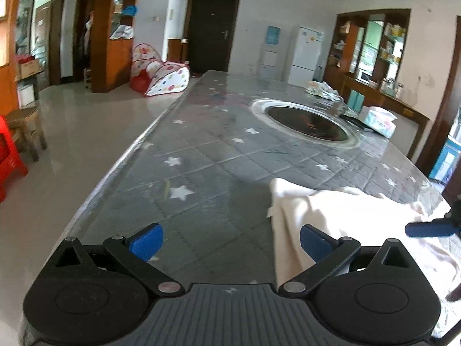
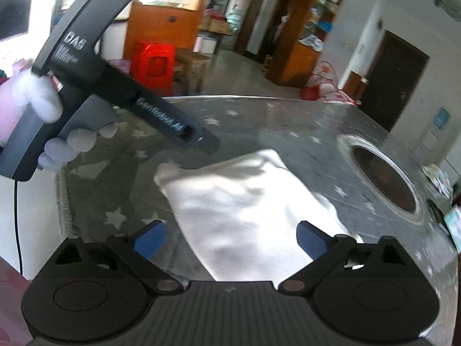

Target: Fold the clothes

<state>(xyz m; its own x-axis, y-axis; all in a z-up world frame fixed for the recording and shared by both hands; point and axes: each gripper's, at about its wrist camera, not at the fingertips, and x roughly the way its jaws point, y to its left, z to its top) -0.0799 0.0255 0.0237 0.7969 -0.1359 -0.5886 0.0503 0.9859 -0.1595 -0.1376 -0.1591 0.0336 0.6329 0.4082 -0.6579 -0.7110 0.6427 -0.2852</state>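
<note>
A cream-white garment (image 2: 245, 201) lies folded into a rough rectangle on the grey star-patterned table (image 2: 121, 173). It also shows in the left wrist view (image 1: 345, 219) at the lower right. My right gripper (image 2: 230, 239) is open, its blue pads spread just above the garment's near edge. My left gripper (image 1: 230, 242) is open and empty over bare table, its right pad by the garment's left edge. The left gripper's body (image 2: 86, 66) shows in the right wrist view at upper left, held by a gloved hand. A blue fingertip (image 1: 429, 229) of the right gripper shows at the right.
A round dark burner (image 1: 305, 124) is set into the table further on. A tissue pack (image 1: 380, 121) and crumpled cloth (image 1: 322, 88) lie at the far right edge. Red stools (image 2: 155, 66), a play tent (image 1: 164, 75) and shelves stand on the floor to the left.
</note>
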